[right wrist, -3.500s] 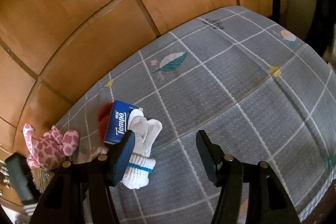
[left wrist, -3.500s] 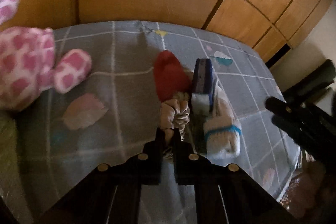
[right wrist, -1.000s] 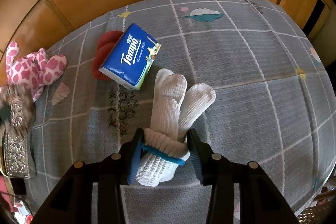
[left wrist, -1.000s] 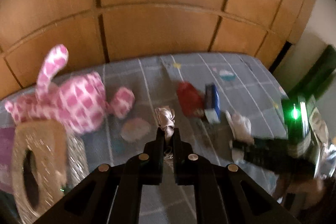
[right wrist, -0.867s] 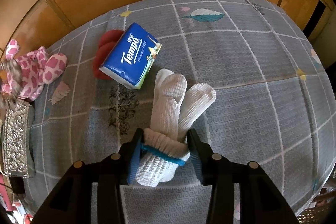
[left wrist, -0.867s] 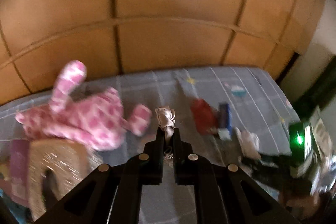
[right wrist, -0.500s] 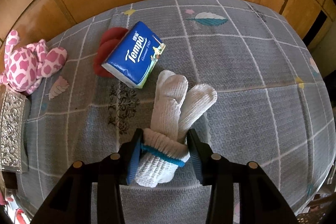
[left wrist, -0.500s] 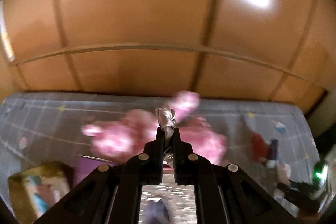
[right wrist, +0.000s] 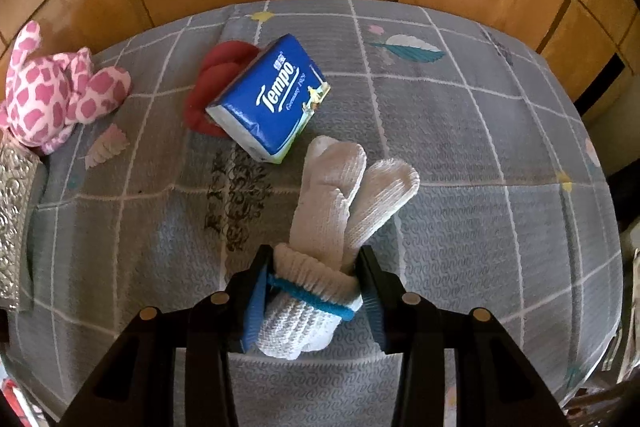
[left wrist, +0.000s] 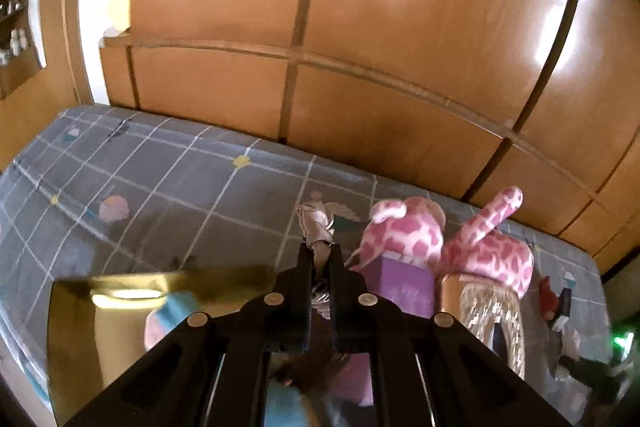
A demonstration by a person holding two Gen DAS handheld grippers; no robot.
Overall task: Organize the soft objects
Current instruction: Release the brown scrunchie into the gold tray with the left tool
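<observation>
1. White knitted socks [right wrist: 340,227] lie mid-bedspread [right wrist: 480,167]; we see the right gripper [right wrist: 316,267] with its jaws closed on their blue-banded cuff, toes pointing towards the headboard edge.
2. Our left gripper [left wrist: 320,259] pinches a pale cloth scrap [left wrist: 318,227], perhaps satin, jaws nearly touching, above the bedspread's near edge beside the pink plush [left wrist: 460,243].

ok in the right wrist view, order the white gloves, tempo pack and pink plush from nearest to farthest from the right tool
1. white gloves: cuff between the right tool's pads.
2. Tempo pack: ahead, slightly left, lying on a red item.
3. pink plush: far left, at the bed's edge.
</observation>
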